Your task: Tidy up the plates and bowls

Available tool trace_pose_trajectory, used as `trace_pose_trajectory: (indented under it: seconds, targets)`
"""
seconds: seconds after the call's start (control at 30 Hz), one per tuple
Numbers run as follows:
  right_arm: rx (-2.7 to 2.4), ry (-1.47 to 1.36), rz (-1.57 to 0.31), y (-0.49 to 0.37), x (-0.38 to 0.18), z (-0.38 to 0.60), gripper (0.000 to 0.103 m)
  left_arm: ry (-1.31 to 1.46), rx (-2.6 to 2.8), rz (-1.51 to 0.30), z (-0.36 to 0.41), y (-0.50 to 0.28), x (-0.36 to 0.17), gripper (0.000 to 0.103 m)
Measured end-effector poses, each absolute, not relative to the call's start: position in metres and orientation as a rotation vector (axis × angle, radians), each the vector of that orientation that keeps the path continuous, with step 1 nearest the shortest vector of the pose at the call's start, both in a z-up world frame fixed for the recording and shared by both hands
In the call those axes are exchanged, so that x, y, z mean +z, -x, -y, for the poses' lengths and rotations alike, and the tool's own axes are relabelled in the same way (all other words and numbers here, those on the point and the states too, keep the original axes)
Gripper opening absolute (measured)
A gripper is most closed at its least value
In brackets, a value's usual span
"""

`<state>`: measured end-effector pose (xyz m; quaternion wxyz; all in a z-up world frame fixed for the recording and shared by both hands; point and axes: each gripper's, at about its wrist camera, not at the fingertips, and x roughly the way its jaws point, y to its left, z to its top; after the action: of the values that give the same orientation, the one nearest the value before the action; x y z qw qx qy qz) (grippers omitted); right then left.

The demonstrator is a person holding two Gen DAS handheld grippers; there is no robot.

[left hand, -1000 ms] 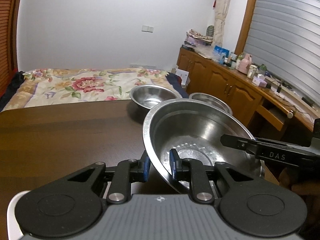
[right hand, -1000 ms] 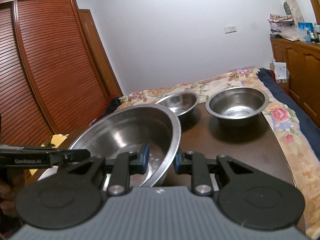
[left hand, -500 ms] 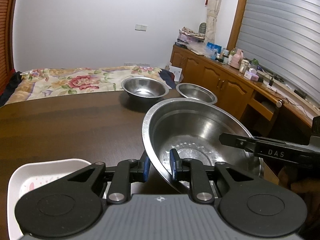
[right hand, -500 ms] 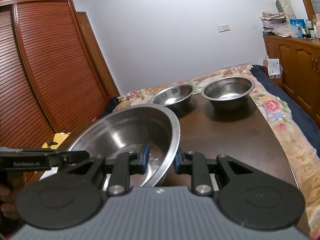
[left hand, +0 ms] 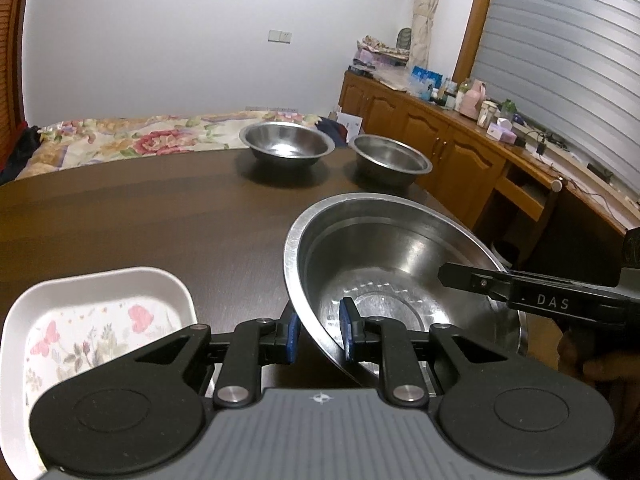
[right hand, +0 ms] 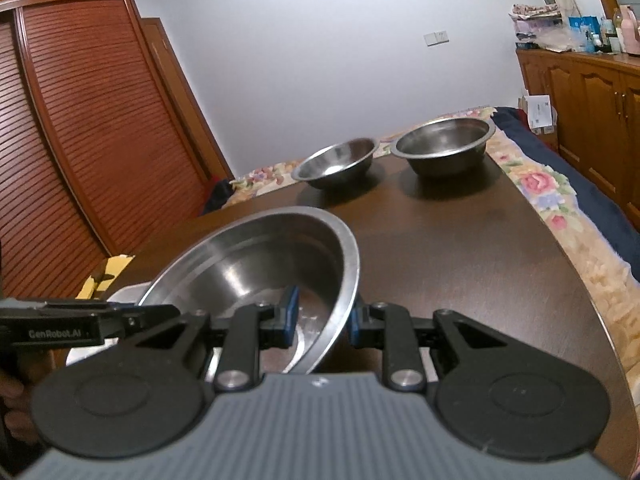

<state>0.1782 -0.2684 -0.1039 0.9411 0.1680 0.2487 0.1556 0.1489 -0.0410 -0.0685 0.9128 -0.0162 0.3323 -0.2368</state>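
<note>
A large steel bowl [left hand: 400,264] [right hand: 260,256] hangs over the near part of the dark wooden table [left hand: 152,204], held on opposite rims by both grippers. My left gripper [left hand: 318,334] is shut on its near-left rim. My right gripper [right hand: 322,318] is shut on its right rim and shows as a black arm [left hand: 532,296] in the left wrist view. Two smaller steel bowls [left hand: 286,145] [left hand: 392,160] stand at the table's far edge, also visible in the right wrist view [right hand: 338,160] [right hand: 444,144]. A white floral rectangular plate [left hand: 96,320] lies at the near left.
A bed with a floral cover [left hand: 132,138] lies beyond the table. Wooden cabinets [left hand: 440,140] with clutter line the right wall; a slatted wardrobe [right hand: 80,128] stands to the left. The table's rounded right edge [right hand: 576,280] is close to the bed cover.
Both grippers have pulled back toward the near side with the large bowl. The two small bowls now look farther away, and the white plate has come into view at the left.
</note>
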Motion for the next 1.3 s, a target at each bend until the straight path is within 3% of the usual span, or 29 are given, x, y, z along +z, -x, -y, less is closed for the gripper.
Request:
trace_pose_trajectory:
  seconds: [0.87, 0.93, 1.03, 1.17, 1.3]
  targets:
    - [0.322, -0.337, -0.532, -0.178, -0.108, 0.264, 0.028, 0.04, -0.469, -0.693, 0.037, -0.147, -0.077, 0.024]
    - [0.318, -0.335, -0.532, -0.179, -0.107, 0.265, 0.028, 0.043, -0.462, -0.69, 0.035, -0.148, -0.076, 0.026]
    - [0.309, -0.32, -0.529, -0.18, -0.103, 0.268, 0.029, 0.053, -0.447, -0.676, 0.03, -0.15, -0.074, 0.038]
    - [0.305, -0.295, -0.506, -0.178, -0.092, 0.274, 0.037, 0.058, -0.438, -0.655, 0.025, -0.152, -0.067, 0.042]
    - [0.305, -0.267, -0.479, -0.177, -0.075, 0.285, 0.037, 0.057, -0.428, -0.621, 0.018, -0.156, -0.055, 0.045]
